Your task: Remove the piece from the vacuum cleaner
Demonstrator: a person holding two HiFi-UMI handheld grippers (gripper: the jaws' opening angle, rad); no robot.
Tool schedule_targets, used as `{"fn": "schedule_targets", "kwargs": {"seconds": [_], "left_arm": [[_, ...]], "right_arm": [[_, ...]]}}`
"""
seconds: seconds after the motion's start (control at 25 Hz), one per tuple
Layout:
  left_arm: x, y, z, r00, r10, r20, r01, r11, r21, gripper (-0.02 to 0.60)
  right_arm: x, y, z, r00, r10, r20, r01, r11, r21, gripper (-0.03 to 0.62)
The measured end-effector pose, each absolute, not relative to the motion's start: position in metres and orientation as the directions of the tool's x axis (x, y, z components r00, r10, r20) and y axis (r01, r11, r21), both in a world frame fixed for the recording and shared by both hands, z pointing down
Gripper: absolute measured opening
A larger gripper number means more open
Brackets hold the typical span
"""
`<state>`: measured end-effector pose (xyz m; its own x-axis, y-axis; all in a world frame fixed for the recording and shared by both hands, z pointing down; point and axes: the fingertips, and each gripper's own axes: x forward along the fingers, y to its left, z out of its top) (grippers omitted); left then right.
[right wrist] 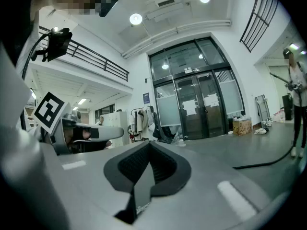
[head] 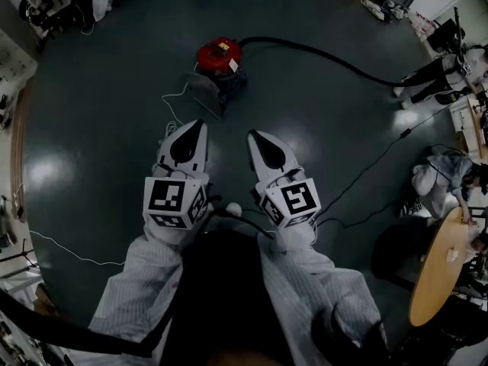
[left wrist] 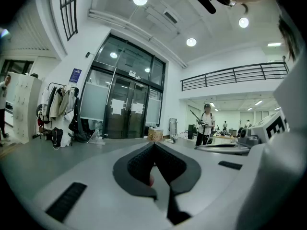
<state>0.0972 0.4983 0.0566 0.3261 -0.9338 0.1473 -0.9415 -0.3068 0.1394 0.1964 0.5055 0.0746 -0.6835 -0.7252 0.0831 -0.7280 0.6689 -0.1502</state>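
Observation:
The red vacuum cleaner (head: pixel 221 56) stands on the dark floor ahead of me. A grey piece (head: pixel 204 90) juts from its near side. Its black hose (head: pixel 320 54) curves away to the right and shows again as the black hose (right wrist: pixel 268 163) on the floor. My left gripper (head: pixel 198 126) and right gripper (head: pixel 254 137) hover side by side, well short of the cleaner, tips pointing at it. Both are shut with nothing between the jaws, as the left gripper (left wrist: pixel 154 146) and the right gripper (right wrist: pixel 149 145) show in their own views, which look out level across the hall.
A white cable (head: pixel 171 107) and black cables (head: pixel 381 158) trail over the floor. A round wooden table (head: pixel 440 265) and a seated person (head: pixel 441 180) are at the right. Another person (head: pixel 438 71) stands at the far right. Glass doors (right wrist: pixel 201 104) and a cardboard box (right wrist: pixel 242 125) lie ahead.

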Motion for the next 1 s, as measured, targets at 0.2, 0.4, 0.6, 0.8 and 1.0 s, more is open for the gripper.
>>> {"fn": "schedule_targets", "kwargs": {"seconds": [0.2, 0.4, 0.6, 0.8, 1.0], "left_arm": [[0.099, 0.5, 0.06, 0.323, -0.934, 0.155, -0.943, -0.303, 0.14, 0.005], [0.103, 0.502, 0.06, 0.32, -0.933, 0.163, -0.944, -0.3, 0.136, 0.005], [0.102, 0.505, 0.067, 0.301, -0.938, 0.17, -0.951, -0.282, 0.129, 0.005], [0.07, 0.504, 0.079, 0.22, -0.955, 0.198, -0.972, -0.198, 0.128, 0.005], [0.012, 0.478, 0.097, 0.129, -0.965, 0.229, -0.987, -0.102, 0.127, 0.005]], "right_arm": [[0.199, 0.507, 0.078, -0.686, -0.723, 0.087, -0.726, 0.67, -0.155, 0.0], [0.202, 0.51, 0.076, -0.689, -0.721, 0.08, -0.722, 0.672, -0.164, 0.0], [0.205, 0.509, 0.081, -0.688, -0.722, 0.069, -0.72, 0.669, -0.184, 0.002], [0.197, 0.501, 0.096, -0.7, -0.707, 0.098, -0.708, 0.67, -0.221, 0.002], [0.169, 0.472, 0.116, -0.717, -0.684, 0.132, -0.693, 0.68, -0.241, 0.002]]}}
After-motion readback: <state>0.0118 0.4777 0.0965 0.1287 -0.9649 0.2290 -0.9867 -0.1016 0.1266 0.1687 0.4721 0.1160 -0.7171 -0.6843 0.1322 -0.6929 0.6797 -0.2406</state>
